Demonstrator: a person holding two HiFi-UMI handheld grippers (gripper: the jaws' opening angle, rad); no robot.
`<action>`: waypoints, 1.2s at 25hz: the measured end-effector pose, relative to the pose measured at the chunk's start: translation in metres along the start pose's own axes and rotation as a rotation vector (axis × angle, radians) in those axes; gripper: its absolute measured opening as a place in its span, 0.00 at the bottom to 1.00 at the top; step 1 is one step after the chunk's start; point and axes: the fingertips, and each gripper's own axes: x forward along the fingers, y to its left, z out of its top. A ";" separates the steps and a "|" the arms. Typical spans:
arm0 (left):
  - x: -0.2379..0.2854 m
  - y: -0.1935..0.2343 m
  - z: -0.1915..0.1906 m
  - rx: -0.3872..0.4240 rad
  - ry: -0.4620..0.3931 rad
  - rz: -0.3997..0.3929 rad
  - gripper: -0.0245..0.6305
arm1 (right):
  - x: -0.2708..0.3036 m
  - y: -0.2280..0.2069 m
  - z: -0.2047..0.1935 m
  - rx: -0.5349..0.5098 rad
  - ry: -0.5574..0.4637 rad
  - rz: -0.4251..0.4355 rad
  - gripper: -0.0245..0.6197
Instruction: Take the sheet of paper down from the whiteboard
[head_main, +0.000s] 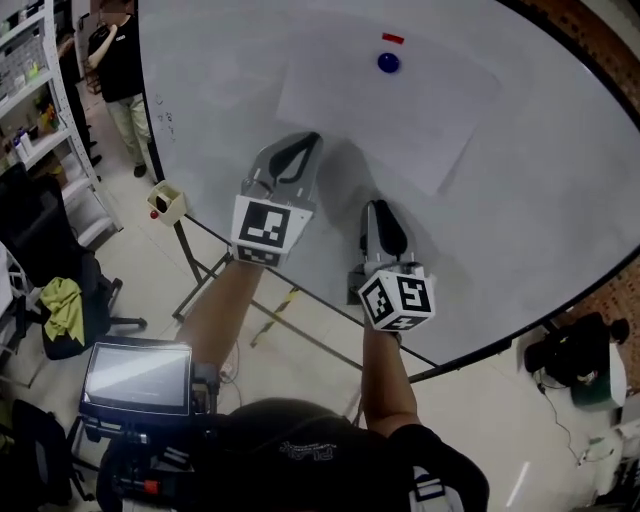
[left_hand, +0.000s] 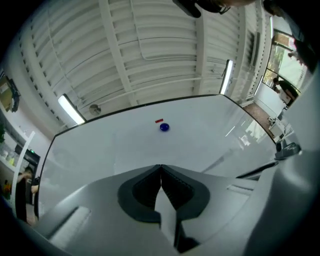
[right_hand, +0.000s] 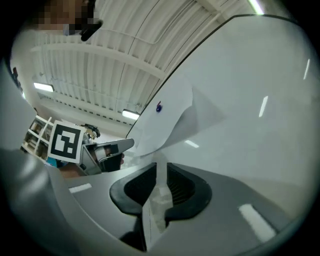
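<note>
Left tongs (head_main: 303, 140) sit clenched and empty, right tongs (head_main: 378, 207) slightly parted, both just below the sheet of paper (head_main: 390, 120).

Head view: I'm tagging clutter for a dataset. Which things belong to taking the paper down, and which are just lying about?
Job: sheet of paper, blue magnet pinning it, whiteboard, left tongs, right tongs.
Lying about: yellow cloth, screen, small box, shelves.
</note>
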 end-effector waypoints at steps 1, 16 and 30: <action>0.007 0.002 0.012 0.007 -0.019 -0.012 0.04 | -0.003 -0.004 0.011 0.016 -0.023 -0.009 0.19; 0.107 -0.022 0.090 0.112 -0.029 -0.104 0.28 | 0.002 -0.049 0.091 0.158 -0.147 -0.060 0.26; 0.117 -0.015 0.096 0.042 -0.021 -0.072 0.23 | 0.016 -0.031 0.105 0.117 -0.127 -0.009 0.24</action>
